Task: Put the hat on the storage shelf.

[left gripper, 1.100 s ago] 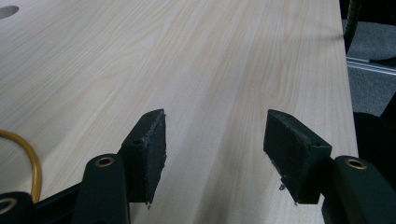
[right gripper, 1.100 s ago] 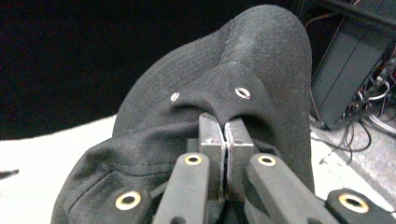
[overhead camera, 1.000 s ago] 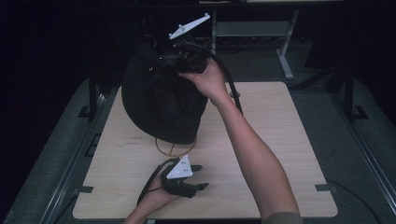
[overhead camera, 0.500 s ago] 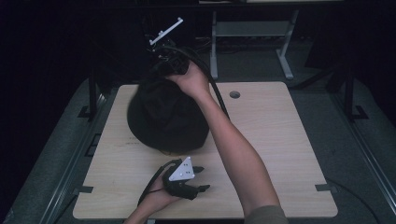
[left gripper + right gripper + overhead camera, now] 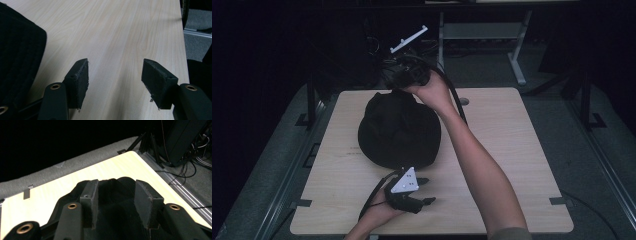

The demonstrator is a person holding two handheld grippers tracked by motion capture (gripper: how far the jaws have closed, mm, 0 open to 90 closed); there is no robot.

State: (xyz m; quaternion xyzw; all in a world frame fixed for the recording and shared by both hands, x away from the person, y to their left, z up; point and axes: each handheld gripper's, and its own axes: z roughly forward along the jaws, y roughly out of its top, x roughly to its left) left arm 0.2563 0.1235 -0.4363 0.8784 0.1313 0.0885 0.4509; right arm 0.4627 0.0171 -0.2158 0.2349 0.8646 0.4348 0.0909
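Two claws: left claw rests near the front edge, jaws spread on nothing; right claw sits above the bag's far end, jaws parted, just been opening, with black cloth between them but not pinched.
Change: black bag hung upright from the right claw a second ago; now it lies slumped on the surface.
Bag: soft, matte, finely ribbed cloth, a rounded lump.
Surface: pale wood grain, smooth, rounded corners.
Pads: dark, rough, wedge-shaped.
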